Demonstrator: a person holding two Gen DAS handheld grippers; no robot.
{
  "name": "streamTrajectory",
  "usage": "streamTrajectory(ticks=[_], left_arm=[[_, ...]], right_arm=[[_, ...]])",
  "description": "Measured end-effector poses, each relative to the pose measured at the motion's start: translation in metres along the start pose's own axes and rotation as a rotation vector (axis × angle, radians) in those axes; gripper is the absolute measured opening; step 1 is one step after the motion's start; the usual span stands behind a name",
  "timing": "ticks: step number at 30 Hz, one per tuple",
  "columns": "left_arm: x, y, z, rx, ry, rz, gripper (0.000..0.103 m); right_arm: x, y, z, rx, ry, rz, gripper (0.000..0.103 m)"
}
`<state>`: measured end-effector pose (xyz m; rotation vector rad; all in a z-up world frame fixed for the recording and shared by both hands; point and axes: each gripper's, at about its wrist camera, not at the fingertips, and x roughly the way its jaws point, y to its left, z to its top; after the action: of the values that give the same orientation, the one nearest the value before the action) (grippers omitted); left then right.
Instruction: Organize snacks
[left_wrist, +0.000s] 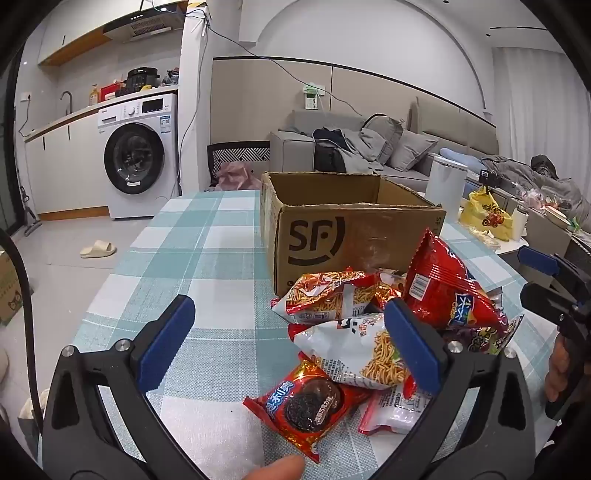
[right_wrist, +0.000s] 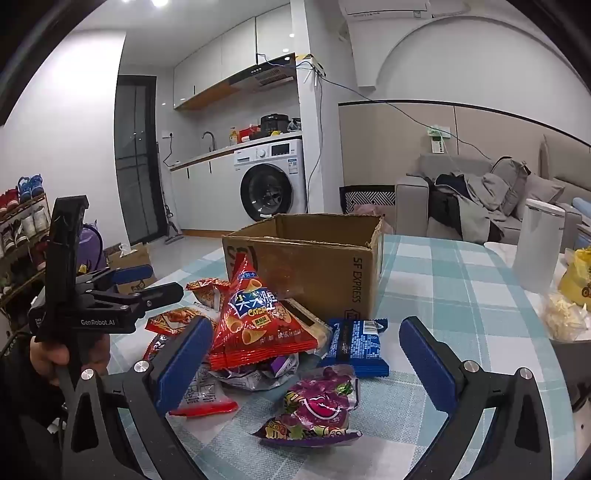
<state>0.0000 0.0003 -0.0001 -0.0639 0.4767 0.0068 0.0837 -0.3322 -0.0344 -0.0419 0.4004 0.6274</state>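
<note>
A heap of snack packets lies on the checked tablecloth (left_wrist: 207, 258) in front of an open cardboard box (left_wrist: 354, 236) (right_wrist: 310, 258). A tall red crisp bag (left_wrist: 443, 284) (right_wrist: 255, 317) leans at its top. Noodle-snack bags (left_wrist: 332, 295), a red cookie packet (left_wrist: 306, 402), a blue packet (right_wrist: 358, 343) and a purple candy bag (right_wrist: 317, 402) lie around it. My left gripper (left_wrist: 291, 339) hovers open above the cookie packet and noodle bags, touching nothing. My right gripper (right_wrist: 306, 350) stands open over the purple candy bag, holding nothing. Each gripper shows at the edge of the other's view.
A white cylinder bin (right_wrist: 539, 243) and a yellow plastic bag (left_wrist: 484, 214) stand at the table's right side. A sofa (left_wrist: 406, 151) with clothes is behind the box, a washing machine (left_wrist: 136, 158) to the left. A fingertip (left_wrist: 273, 469) shows at the bottom edge.
</note>
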Motion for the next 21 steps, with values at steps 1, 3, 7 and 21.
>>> streamTrajectory(ticks=[1, 3, 7, 21], left_arm=[[0.0002, -0.0002, 0.0000, 0.001, 0.002, 0.000, 0.102], [0.0009, -0.0005, 0.0001, 0.002, 0.007, 0.004, 0.102], [0.0006, -0.0015, -0.0001, 0.002, 0.009, 0.003, 0.102], [0.0018, -0.0016, 0.0008, -0.007, 0.011, -0.005, 0.102]], right_arm=[[-0.0001, 0.0000, 0.0001, -0.003, -0.002, -0.001, 0.103], [-0.0006, 0.0002, 0.0004, -0.010, -0.005, -0.002, 0.103], [-0.0013, 0.0006, 0.0010, -0.005, 0.001, -0.003, 0.103], [-0.0004, 0.0012, 0.0001, 0.000, 0.008, 0.001, 0.103]])
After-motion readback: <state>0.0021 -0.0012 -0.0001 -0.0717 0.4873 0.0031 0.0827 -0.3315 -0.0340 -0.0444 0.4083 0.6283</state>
